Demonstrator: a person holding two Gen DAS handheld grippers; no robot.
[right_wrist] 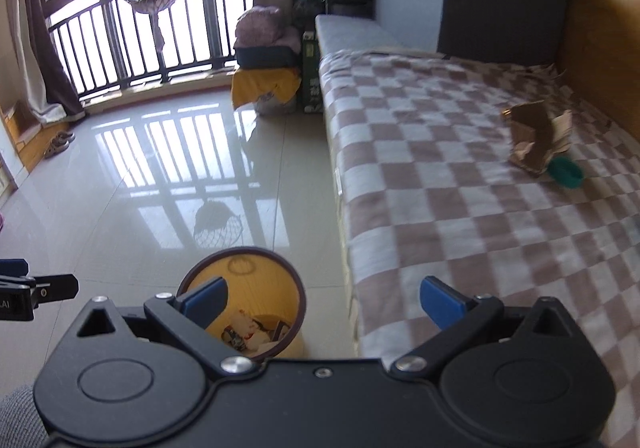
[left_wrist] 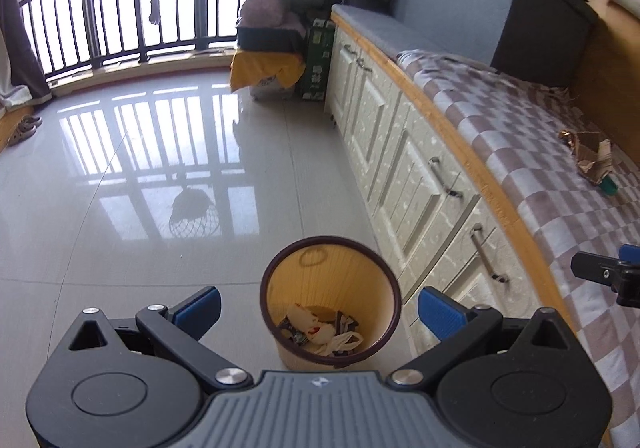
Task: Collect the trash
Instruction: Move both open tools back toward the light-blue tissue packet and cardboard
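Note:
A round wood-tone waste bin (left_wrist: 320,272) with a dark rim stands on the floor beside the bed's drawers, holding several wrappers (left_wrist: 320,330). My left gripper (left_wrist: 320,310) hovers open above it, empty. In the right wrist view the bin (right_wrist: 256,272) sits low left, and my right gripper (right_wrist: 324,302) is open and empty above the bed edge. On the checked blanket lie a torn brown paper bag (right_wrist: 534,135) and a teal cap-like item (right_wrist: 566,172); the bag (left_wrist: 592,155) also shows in the left wrist view. The right gripper's tip (left_wrist: 600,274) pokes in at that view's right edge.
The bed with a checked blanket (right_wrist: 440,175) runs along the right, over cream drawers (left_wrist: 400,167). Glossy tiled floor (left_wrist: 160,187) stretches to a barred window. A yellow-draped pile (left_wrist: 266,63), a green box (left_wrist: 318,59) and shoes (left_wrist: 24,127) stand at the far edges.

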